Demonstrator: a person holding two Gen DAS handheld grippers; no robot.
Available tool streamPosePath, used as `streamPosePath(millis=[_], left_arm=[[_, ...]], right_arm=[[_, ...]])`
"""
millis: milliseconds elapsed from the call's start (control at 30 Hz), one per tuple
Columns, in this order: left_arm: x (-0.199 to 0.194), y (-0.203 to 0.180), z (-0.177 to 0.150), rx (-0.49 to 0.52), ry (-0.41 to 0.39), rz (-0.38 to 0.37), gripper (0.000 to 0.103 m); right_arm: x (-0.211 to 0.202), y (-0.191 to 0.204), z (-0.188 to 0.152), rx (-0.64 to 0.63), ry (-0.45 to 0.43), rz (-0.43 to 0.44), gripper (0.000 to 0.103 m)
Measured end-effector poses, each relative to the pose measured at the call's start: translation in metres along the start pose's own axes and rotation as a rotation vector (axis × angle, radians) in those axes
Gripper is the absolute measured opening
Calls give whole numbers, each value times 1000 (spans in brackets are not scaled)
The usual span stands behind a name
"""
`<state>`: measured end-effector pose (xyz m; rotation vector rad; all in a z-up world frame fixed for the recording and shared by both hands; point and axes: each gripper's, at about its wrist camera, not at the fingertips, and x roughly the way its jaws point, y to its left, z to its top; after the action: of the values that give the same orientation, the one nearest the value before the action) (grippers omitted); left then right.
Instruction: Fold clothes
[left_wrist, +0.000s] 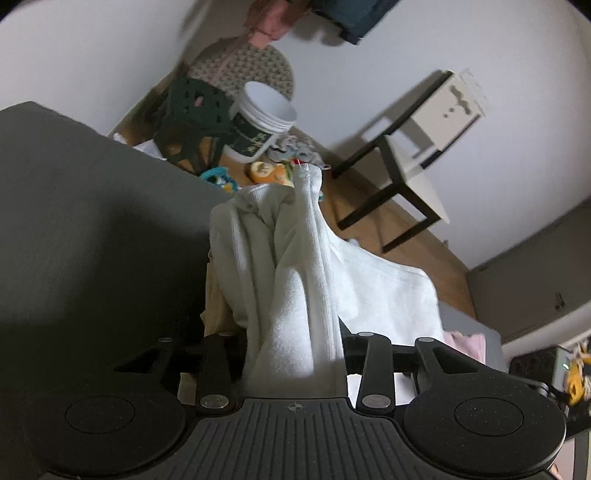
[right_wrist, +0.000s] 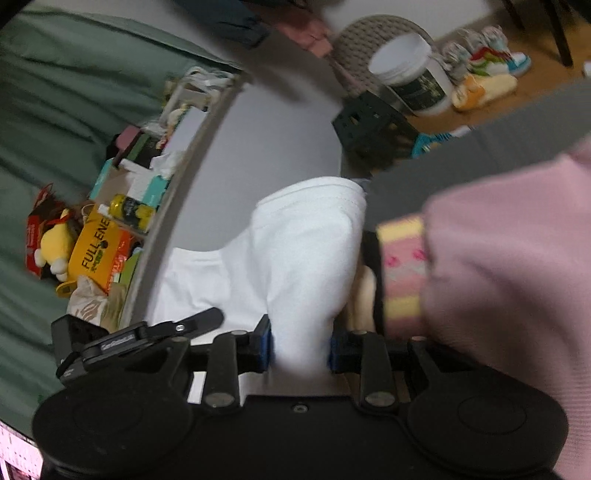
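Filling much of the left wrist view, dark grey flat tabletop (left_wrist: 85, 229), with a white cotton T-shirt (left_wrist: 295, 295) bunched and lifted above its edge. Hanging between both grippers, same white garment (right_wrist: 303, 258) in the right wrist view, stitched hem uppermost. Clenched on a thick fold of the T-shirt, left gripper (left_wrist: 293, 354), cloth rising in ridges straight out of it and spreading to the right. Clamped on another gathered fold of the T-shirt, right gripper (right_wrist: 299, 354), blue pads (right_wrist: 264, 350) pressed against the cloth on either side. Crowding the right of that view, blurred pale pink knitted garment (right_wrist: 509, 280) with a pink-and-yellow striped cuff (right_wrist: 402, 266) beside the white cloth. Standing on the wooden floor beyond, white side table with black legs (left_wrist: 413, 147), woven round basket (left_wrist: 243, 70), black perforated plastic stool (left_wrist: 192, 122), and white plastic tub with a dark label (left_wrist: 258, 122) just beside the stool. Lying near the tub, colourful shoes (right_wrist: 484, 70). Piled on a shelf at left, orange box (right_wrist: 96, 247), yellow plush toy (right_wrist: 59, 243), yellow can (right_wrist: 133, 210).
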<state>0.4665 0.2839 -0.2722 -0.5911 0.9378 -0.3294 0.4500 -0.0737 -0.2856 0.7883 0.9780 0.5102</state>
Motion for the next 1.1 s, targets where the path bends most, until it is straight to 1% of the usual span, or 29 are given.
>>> streamPosePath(millis=[33,100,133,167,200,233,267,333,400,433,467,533,600,633,700,733,800,833,900,967,1000,1067,1100], left_arm=[[-2,3,0,-10,-2,-10,40],[-7,8,1,-29,-7,-28,42],[-11,9,2,-36,-10,-19,46],[-17,8,3,-31,-19,9,50],[-24,7,4,-25,-28,37,60],[-31,5,5,-10,-44,85,70],[-38,2,5,7,-61,126,72],[-52,-7,3,49,-91,174,73],[-67,-19,1,81,-164,206,73],[-76,-29,-2,115,-219,194,73],[-84,-38,-6,147,-273,179,73],[-85,-53,-10,174,-310,51,73],[-85,-68,-14,199,-345,-77,73],[-77,-72,-14,194,-330,-113,73],[-56,-72,-12,156,-280,-70,73],[-43,-67,-11,131,-238,-22,73],[-24,-51,-11,97,-197,33,73],[-21,-43,-12,84,-201,36,73],[-16,-25,-14,13,-220,24,73],[-19,-15,-14,-39,-237,-24,73],[-22,-15,-18,-39,-244,-36,73],[-35,-19,-28,20,-250,-60,73],[-42,-22,-33,50,-253,-71,73]], right_arm=[[-1,-4,-2,21,-2,5,31],[-2,-4,0,22,0,8,33],[-4,-3,1,20,-2,-4,35],[-6,-2,1,17,-5,-15,37],[-9,0,2,14,-8,-26,37],[-14,1,2,13,-13,-29,37],[-20,1,2,12,-22,-41,39],[-34,4,1,0,-51,-64,39],[-52,14,-5,-53,-118,-90,42],[-60,19,-8,-86,-148,-92,42],[-62,25,-9,-112,-156,-62,42],[-65,37,-12,-160,-170,-4,42],[-52,46,-13,-165,-146,6,42],[-42,49,-14,-167,-133,-6,42],[-22,50,-18,-175,-103,-44,42],[-14,50,-20,-180,-103,-67,42],[-6,46,-24,-182,-119,-99,42],[-4,43,-26,-187,-124,-94,42],[-2,39,-28,-204,-123,-84,41],[-8,44,-31,-255,-120,-68,41],[-16,49,-36,-308,-127,-64,42],[-30,59,-46,-415,-138,-58,43],[-30,63,-52,-460,-126,-75,44]])
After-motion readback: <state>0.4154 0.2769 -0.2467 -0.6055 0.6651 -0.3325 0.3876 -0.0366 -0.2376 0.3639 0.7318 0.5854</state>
